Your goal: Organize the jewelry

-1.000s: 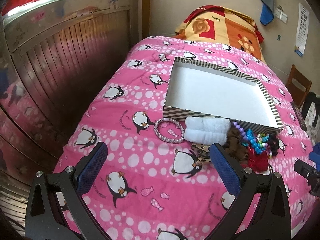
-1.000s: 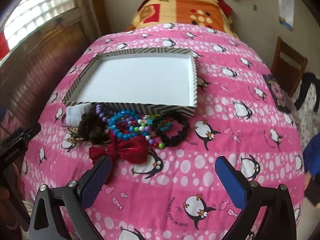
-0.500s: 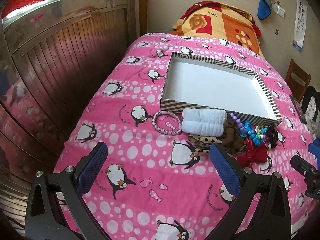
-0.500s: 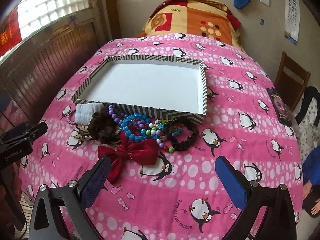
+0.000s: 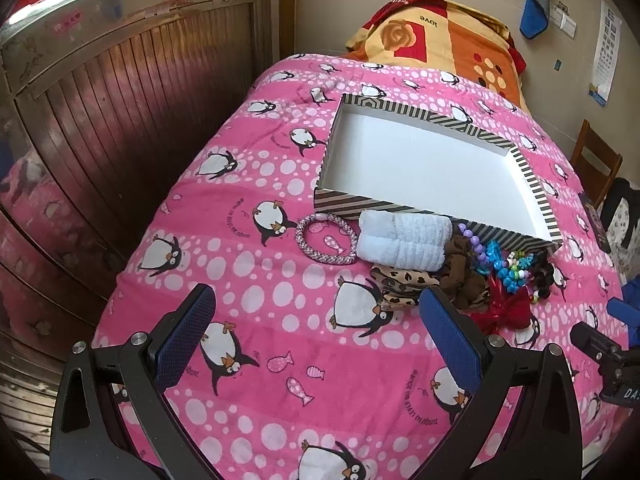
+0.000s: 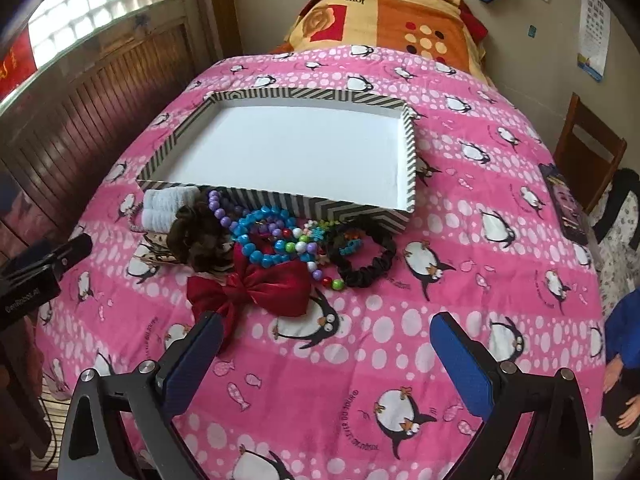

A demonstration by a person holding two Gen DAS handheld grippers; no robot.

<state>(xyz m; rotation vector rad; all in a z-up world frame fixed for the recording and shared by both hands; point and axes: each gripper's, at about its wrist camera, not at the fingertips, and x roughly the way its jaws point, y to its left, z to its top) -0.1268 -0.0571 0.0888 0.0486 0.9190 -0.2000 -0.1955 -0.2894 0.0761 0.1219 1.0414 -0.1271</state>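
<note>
A shallow striped tray (image 5: 372, 205) (image 6: 352, 211) with a bare white floor lies on the pink penguin bedspread. Along its near wall sits a pile of accessories: a pink beaded bracelet (image 5: 326, 239), a white fuzzy band (image 5: 404, 239) (image 6: 166, 204), a brown scrunchie (image 6: 200, 240), blue and purple beads (image 6: 260, 232), a red bow (image 6: 260, 286) (image 5: 504, 310) and a black scrunchie (image 6: 366, 254). My left gripper (image 5: 316, 316) hangs open, short of the bracelet and the band. My right gripper (image 6: 326, 334) is open too, just short of the red bow. Neither holds anything.
The bed runs to a patterned orange pillow (image 6: 384, 12) at the wall. A wooden panelled wall (image 5: 120, 120) borders the left side. A wooden chair (image 6: 588, 156) and a dark flat object (image 6: 566, 208) sit at the right edge. A blue sleeve (image 6: 624, 328) shows at the right.
Both grippers have pulled back and risen a little, so the tray and pile look smaller and farther. Both stay open. Nothing on the bed moved.
</note>
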